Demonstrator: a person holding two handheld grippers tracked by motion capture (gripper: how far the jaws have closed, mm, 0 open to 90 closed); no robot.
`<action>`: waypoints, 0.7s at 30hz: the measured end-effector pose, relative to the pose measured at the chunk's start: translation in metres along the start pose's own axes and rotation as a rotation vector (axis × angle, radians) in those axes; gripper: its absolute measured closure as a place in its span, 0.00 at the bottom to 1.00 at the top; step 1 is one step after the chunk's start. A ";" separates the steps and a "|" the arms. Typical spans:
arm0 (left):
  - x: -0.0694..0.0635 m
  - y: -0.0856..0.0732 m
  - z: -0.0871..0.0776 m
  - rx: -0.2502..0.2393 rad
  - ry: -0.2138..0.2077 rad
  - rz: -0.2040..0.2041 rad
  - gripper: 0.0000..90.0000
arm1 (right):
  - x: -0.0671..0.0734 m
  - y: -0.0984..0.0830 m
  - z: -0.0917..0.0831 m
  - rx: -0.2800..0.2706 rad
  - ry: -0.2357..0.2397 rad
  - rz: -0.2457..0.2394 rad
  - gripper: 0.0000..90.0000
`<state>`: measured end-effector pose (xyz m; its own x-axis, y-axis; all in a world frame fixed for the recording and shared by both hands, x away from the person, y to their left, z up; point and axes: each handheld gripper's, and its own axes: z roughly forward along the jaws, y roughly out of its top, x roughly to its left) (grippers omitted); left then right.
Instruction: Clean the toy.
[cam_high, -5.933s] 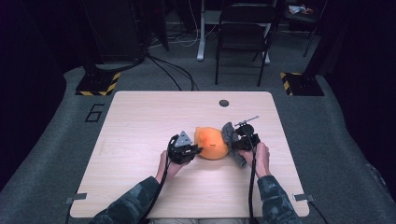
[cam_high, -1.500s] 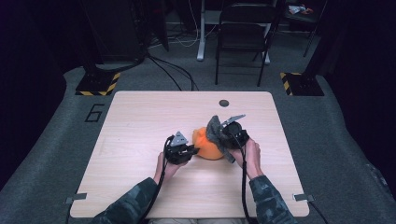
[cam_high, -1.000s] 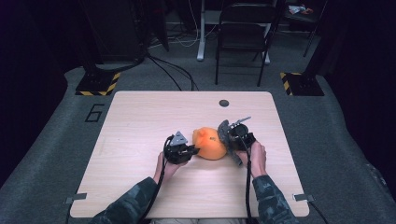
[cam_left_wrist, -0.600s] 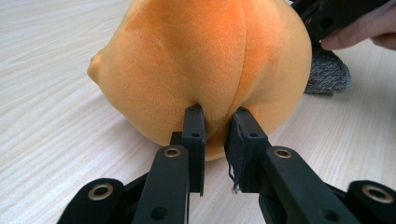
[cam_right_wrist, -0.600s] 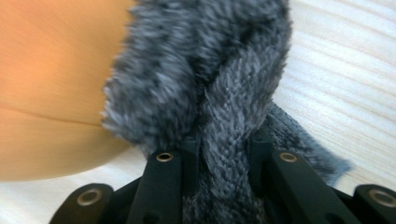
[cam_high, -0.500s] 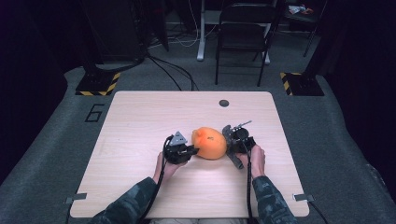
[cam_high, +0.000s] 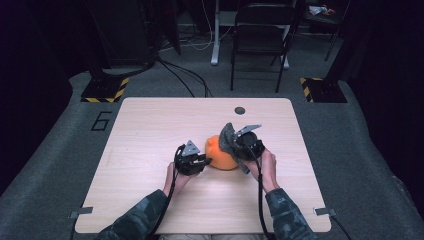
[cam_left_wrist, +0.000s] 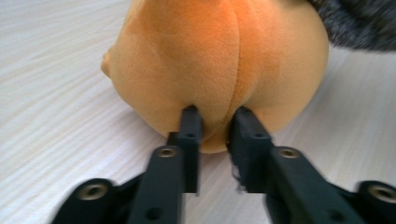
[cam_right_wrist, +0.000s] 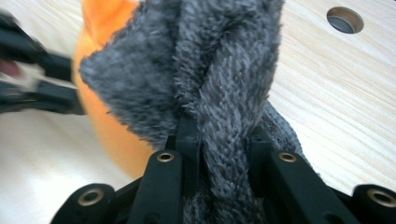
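An orange plush toy (cam_high: 219, 156) lies on the wooden table (cam_high: 150, 130) between my two grippers. My left gripper (cam_high: 204, 160) is at its left side. In the left gripper view its tips (cam_left_wrist: 215, 116) dig into the plush (cam_left_wrist: 219, 51) with a small fold pinched between them; the jaws have just been opening. My right gripper (cam_high: 236, 146) is at the toy's right, shut on a grey fuzzy cloth (cam_high: 227, 136). The cloth (cam_right_wrist: 219, 60) bunches up between the jaws (cam_right_wrist: 222, 126) and drapes against the orange plush (cam_right_wrist: 109, 126).
A round cable hole (cam_high: 240, 110) sits in the table behind the toy, seen again as the hole (cam_right_wrist: 344, 19) at top right. A folding chair (cam_high: 262, 35) and cables lie on the floor beyond the table. A floor marker with a 6 (cam_high: 101, 121) is at left.
My right gripper has risen and swung toward the toy with the grey cloth, which now stands up against the plush's right side. The left hand has stayed put.
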<state>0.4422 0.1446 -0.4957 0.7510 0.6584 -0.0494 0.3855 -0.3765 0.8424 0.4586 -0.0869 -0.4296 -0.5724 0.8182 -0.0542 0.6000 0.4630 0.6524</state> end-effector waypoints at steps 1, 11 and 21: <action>-0.001 0.001 -0.001 -0.003 0.015 0.025 0.63 | -0.002 -0.001 0.003 -0.011 -0.004 0.003 0.82; -0.023 -0.002 0.012 -0.039 0.106 0.137 0.46 | -0.017 -0.004 0.008 -0.041 0.044 0.071 0.82; -0.021 0.001 0.007 -0.053 0.109 0.117 0.87 | -0.017 -0.001 0.000 -0.072 0.031 0.065 0.82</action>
<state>0.4306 0.1255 -0.4979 0.7255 0.6799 0.1066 0.2681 -0.4218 0.8662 0.4683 -0.1014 -0.4292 -0.5513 0.8342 0.0131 0.5954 0.3824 0.7066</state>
